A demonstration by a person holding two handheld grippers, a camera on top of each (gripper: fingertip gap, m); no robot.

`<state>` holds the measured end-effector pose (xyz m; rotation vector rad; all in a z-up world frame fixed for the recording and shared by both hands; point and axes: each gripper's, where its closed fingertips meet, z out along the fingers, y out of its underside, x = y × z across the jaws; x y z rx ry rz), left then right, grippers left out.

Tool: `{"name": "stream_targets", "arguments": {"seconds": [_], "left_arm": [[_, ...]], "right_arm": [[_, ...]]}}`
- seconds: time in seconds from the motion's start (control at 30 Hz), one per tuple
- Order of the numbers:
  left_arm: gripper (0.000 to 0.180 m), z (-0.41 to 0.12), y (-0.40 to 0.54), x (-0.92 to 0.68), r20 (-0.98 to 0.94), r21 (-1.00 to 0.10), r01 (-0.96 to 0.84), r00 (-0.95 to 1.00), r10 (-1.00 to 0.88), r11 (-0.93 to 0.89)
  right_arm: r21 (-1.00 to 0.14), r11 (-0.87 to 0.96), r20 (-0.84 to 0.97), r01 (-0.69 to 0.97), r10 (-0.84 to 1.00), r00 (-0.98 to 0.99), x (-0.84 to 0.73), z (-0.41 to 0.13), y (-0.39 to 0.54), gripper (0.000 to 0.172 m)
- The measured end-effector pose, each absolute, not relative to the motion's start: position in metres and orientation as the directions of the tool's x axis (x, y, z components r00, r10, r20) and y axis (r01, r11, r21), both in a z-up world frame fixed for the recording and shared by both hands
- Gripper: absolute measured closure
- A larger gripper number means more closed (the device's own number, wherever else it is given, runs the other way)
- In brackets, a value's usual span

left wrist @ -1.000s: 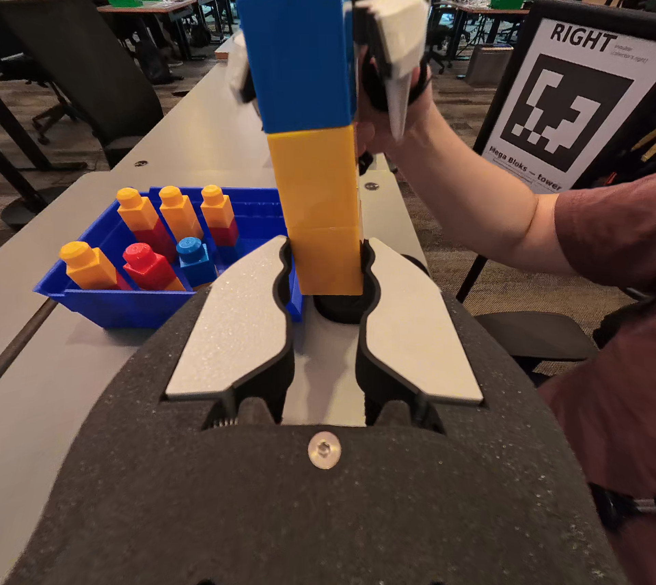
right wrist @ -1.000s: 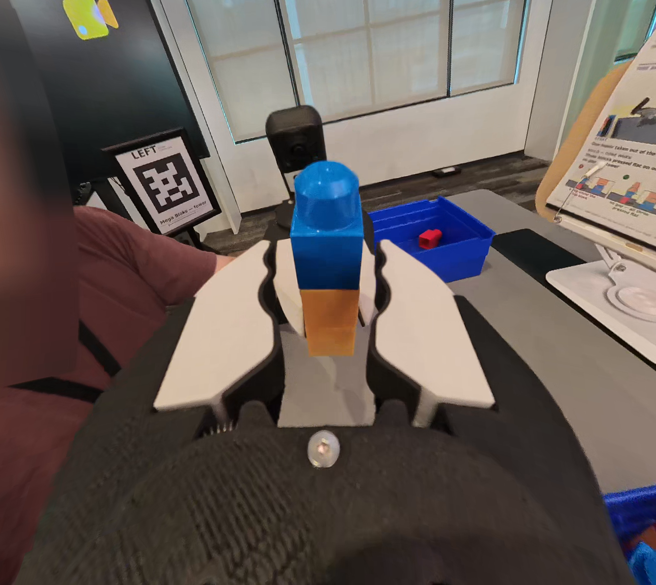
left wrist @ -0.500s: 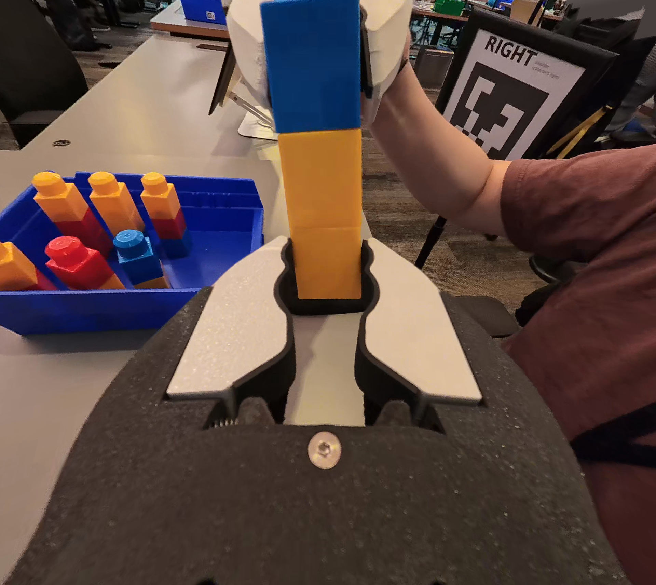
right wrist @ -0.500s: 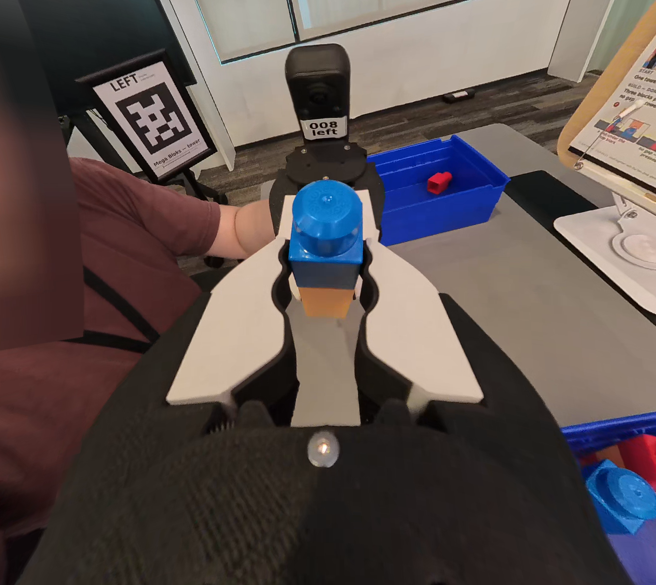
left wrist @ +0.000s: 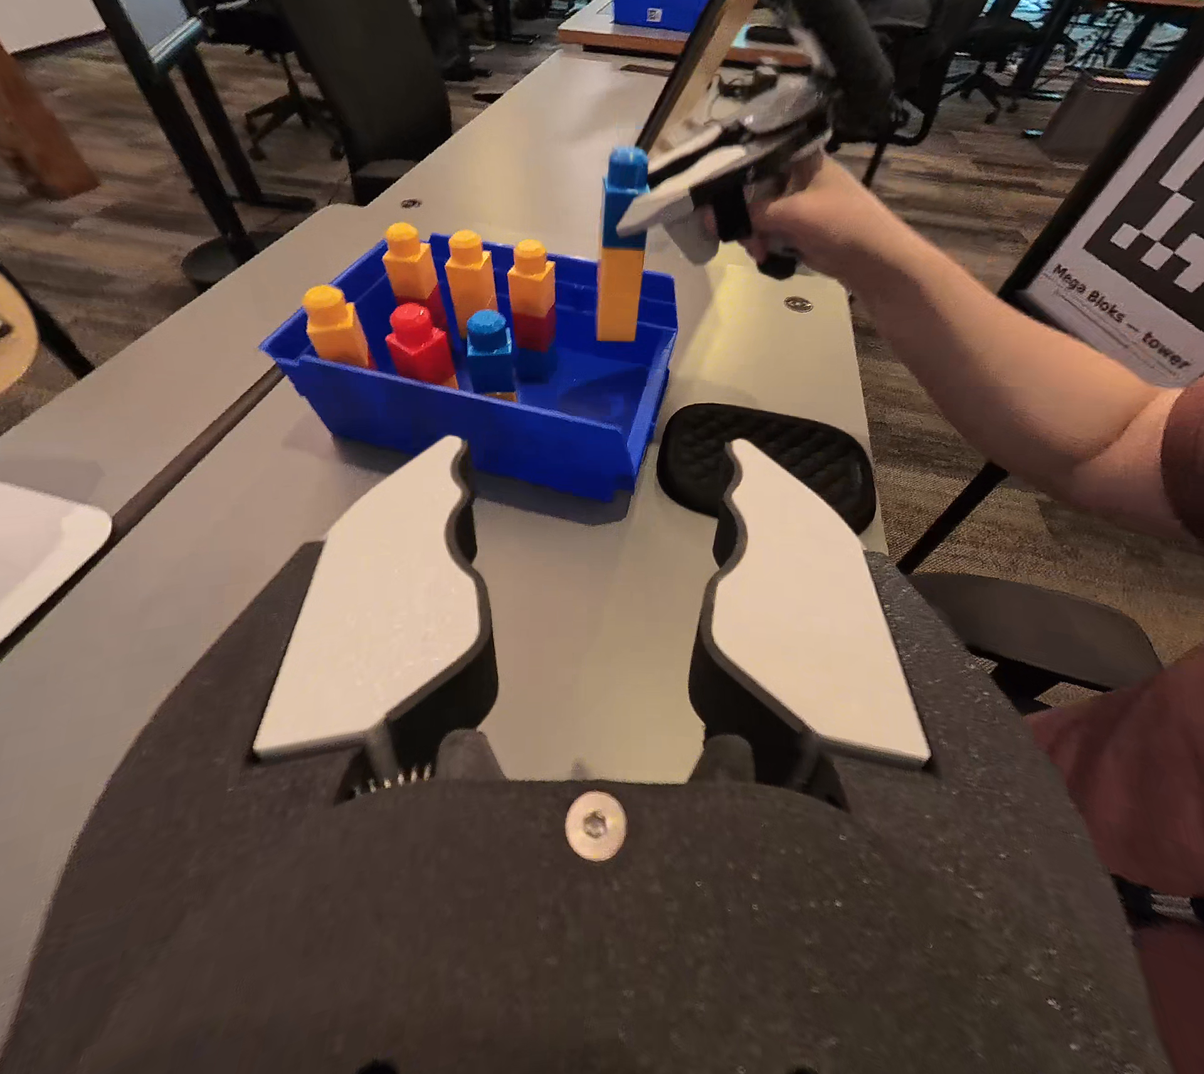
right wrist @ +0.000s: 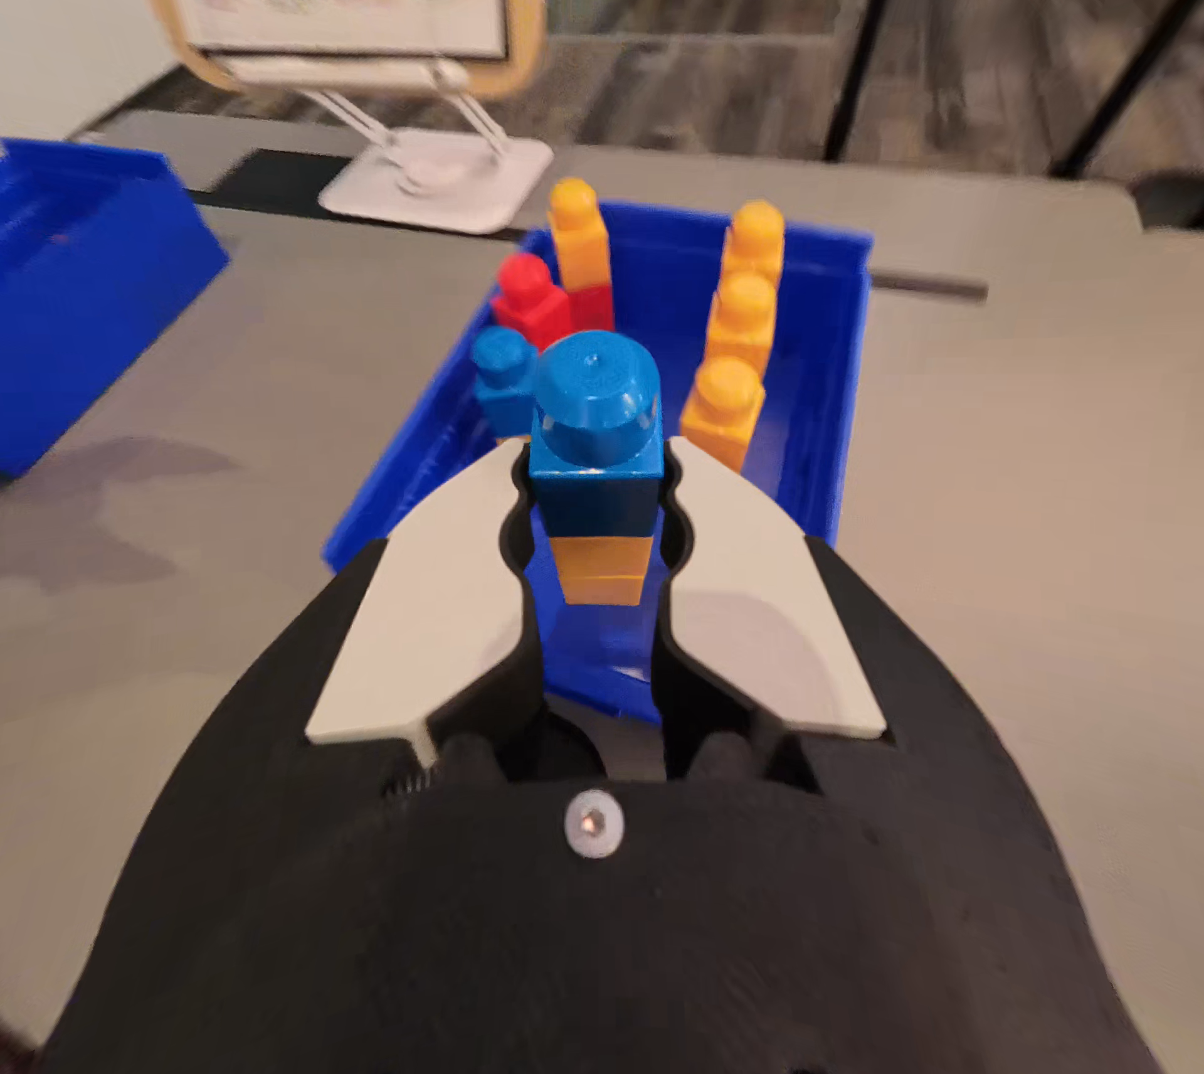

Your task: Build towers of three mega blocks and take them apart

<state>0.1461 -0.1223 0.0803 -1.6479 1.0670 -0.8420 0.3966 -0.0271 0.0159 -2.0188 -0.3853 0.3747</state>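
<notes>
My right gripper is shut on the blue top block of a tower with two yellow blocks under it. It holds the tower over the near right part of a blue bin. The left wrist view shows that gripper clamping the tower, which hangs above the bin. Several finished towers with orange, red and blue tops stand in the bin. My left gripper is open and empty, just short of the bin's near wall.
A black pad lies right of the bin. The person's arm reaches in from the right, with a marker sign behind it. A second blue bin and an instruction board on a white stand sit farther along the table. About 30 centimetres separates my left fingertips from my right.
My left gripper opened, let go of the tower's bottom yellow block and drew back. My right gripper, still shut on the blue block, carried the tower over the bin.
</notes>
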Motion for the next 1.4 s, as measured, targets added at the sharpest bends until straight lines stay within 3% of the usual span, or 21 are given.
{"name": "stream_targets", "arguments": {"seconds": [0.17,0.43,0.53,0.6,0.67,0.77,0.83,0.93,1.1,1.4], "left_arm": [[0.111,0.068,-0.122,0.123,0.076,-0.936,-0.274,0.454,-0.888,-0.22],[0.111,0.056,-0.113,0.065,0.097,-0.911,-0.273,0.589,-0.802,-0.31],[0.109,0.057,-0.1,0.02,0.067,-0.9,-0.271,0.689,-0.722,-0.343],[0.111,0.057,-0.087,-0.026,0.016,-0.887,-0.276,0.782,-0.623,-0.37],[0.113,0.054,-0.073,-0.078,-0.037,-0.865,-0.278,0.866,-0.499,-0.418],[0.115,0.037,-0.049,-0.147,-0.072,-0.821,-0.232,0.948,-0.309,-0.522],[0.118,0.017,-0.032,-0.159,-0.008,-0.807,-0.173,0.959,-0.282,-0.565],[0.126,-0.026,-0.007,-0.154,0.093,-0.753,-0.129,0.95,-0.298,-0.646],[0.113,-0.077,0.019,-0.131,0.257,-0.617,-0.035,0.936,-0.243,-0.786],[0.116,-0.126,0.037,-0.141,0.158,-0.402,-0.117,0.968,-0.194,-0.908]], "right_arm": [[-0.875,-0.477,-0.047,0.083,0.254,0.966,0.413,-0.037,-0.008,0.135],[-0.865,-0.498,-0.034,0.06,0.178,0.983,0.42,-0.066,0.002,0.134],[-0.868,-0.489,-0.008,0.088,0.192,0.981,0.418,-0.064,0.001,0.134],[-0.886,-0.455,-0.009,0.086,0.201,0.98,0.416,-0.054,-0.004,0.116],[-0.918,-0.389,-0.018,0.071,0.22,0.975,0.412,-0.033,-0.013,0.11],[-0.959,-0.278,-0.024,0.052,0.261,0.965,0.401,0.001,-0.03,0.11],[-0.971,-0.234,-0.034,0.038,0.298,0.954,0.391,0.016,-0.038,0.112],[-0.979,-0.202,-0.053,0.025,0.368,0.928,0.371,0.029,-0.047,0.113],[-0.973,-0.213,-0.005,0.09,0.41,0.912,0.36,0.028,-0.059,0.113],[-0.964,-0.258,-0.054,0.069,0.442,0.895,0.364,0.024,-0.07,0.113]]}}
